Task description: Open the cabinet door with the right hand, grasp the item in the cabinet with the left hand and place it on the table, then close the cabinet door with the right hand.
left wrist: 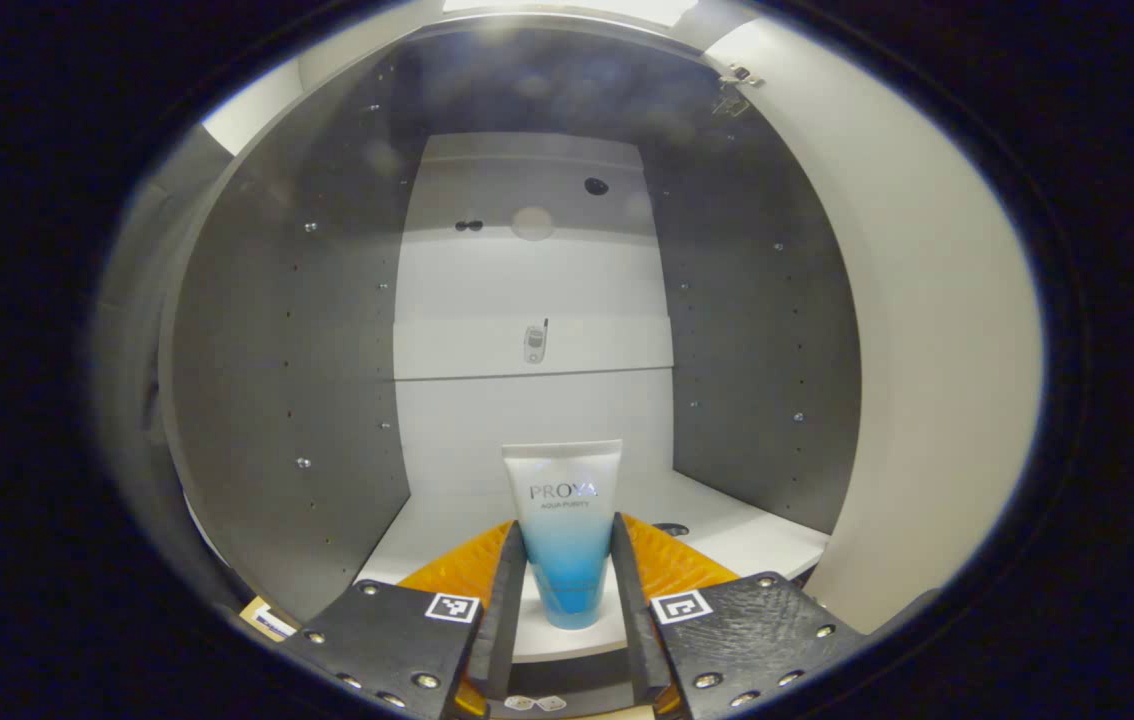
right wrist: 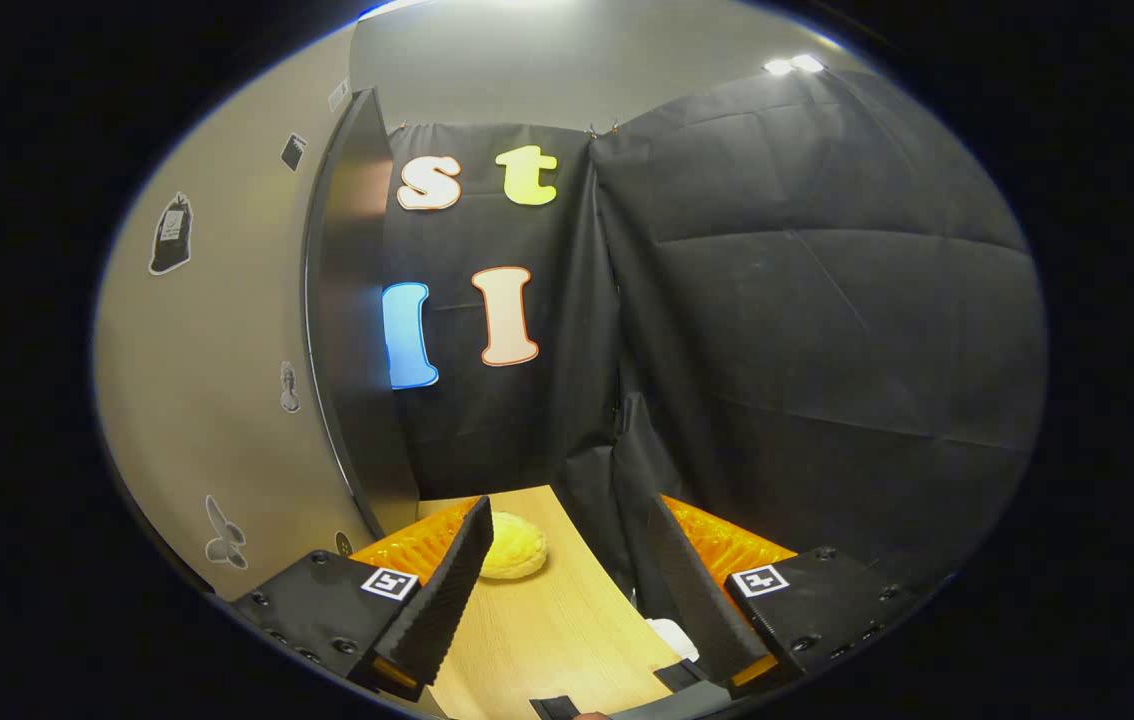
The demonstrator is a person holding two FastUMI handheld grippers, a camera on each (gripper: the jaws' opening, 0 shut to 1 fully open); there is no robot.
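Observation:
A white and blue tube (left wrist: 564, 520) stands cap down near the front edge of the cabinet's white shelf (left wrist: 727, 530). My left gripper (left wrist: 567, 525) reaches into the cabinet, and its two fingers press against the tube's sides low down. The cabinet door (left wrist: 927, 350) stands swung open at the right in the left gripper view. In the right gripper view the door (right wrist: 352, 300) is seen edge on at the left. My right gripper (right wrist: 567, 505) hangs open over the wooden table (right wrist: 547, 620), close to the door's lower edge, with nothing between its fingers.
The cabinet has dark grey side walls (left wrist: 297, 380) and a white back panel (left wrist: 532, 300). A round yellow bun-like thing (right wrist: 512, 545) lies on the table behind my right gripper's left finger. A small white object (right wrist: 672, 635) sits at the table's right edge.

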